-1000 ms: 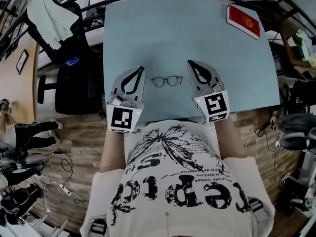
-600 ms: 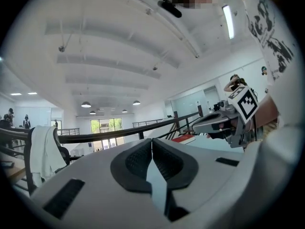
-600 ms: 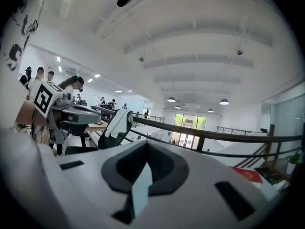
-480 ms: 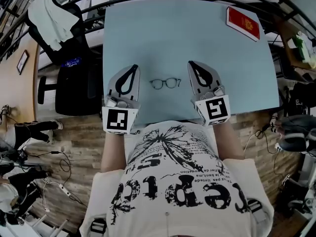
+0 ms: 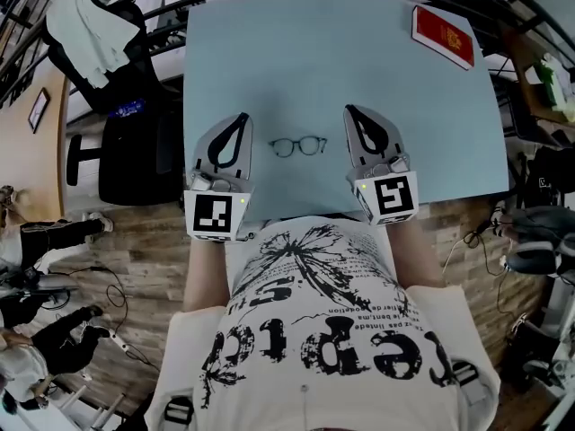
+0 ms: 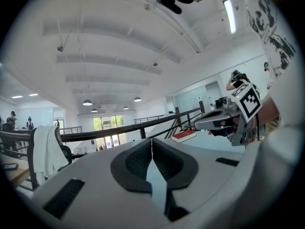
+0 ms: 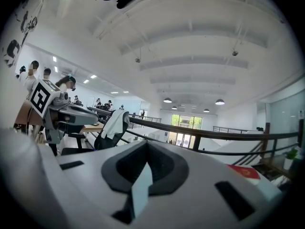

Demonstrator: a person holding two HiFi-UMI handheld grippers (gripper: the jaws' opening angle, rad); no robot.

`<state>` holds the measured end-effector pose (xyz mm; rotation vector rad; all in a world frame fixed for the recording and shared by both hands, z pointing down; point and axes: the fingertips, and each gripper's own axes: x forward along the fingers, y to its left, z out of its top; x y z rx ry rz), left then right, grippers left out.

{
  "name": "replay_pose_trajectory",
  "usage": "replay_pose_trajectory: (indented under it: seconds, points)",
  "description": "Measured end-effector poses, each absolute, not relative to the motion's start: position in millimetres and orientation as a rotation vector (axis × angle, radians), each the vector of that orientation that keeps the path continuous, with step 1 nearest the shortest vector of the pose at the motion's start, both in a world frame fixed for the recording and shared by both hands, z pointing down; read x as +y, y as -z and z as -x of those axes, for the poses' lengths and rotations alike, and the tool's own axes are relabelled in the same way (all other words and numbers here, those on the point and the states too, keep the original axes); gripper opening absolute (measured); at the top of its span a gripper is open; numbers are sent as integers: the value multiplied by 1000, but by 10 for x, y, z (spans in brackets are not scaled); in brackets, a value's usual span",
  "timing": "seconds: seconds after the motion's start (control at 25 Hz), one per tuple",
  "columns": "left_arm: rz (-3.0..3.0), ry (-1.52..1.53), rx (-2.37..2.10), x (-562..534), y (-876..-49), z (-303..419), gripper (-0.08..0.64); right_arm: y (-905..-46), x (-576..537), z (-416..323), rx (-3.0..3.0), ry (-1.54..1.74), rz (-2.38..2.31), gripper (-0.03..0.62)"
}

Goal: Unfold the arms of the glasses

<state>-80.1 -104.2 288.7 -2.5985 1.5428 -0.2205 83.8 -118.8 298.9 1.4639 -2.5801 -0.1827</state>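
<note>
You're holding L gripper (image 5: 239, 120) & R gripper (image 5: 354, 113) shut, both empty, flanking the glasses (image 5: 298, 146) near the table (image 5: 341, 52) front edge, L sitting slightly wider than a sec ago, w/ open tabletop lying beyond.

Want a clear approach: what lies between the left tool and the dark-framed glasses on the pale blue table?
Nothing: the head view shows only bare pale blue table between the left tool and the dark-framed glasses.

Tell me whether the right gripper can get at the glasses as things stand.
Probably yes: the glasses lie on the table beside the right gripper, nothing between them; its shut jaws must open first.
</note>
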Motion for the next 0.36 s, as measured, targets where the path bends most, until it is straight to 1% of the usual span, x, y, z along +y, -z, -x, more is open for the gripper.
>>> replay_pose_trajectory:
  seconds: [0.36]
  points:
    - [2617,200,1537,-1083,-2911,769,21,-3055,-1216,-801,-2565,230,-1454,8]
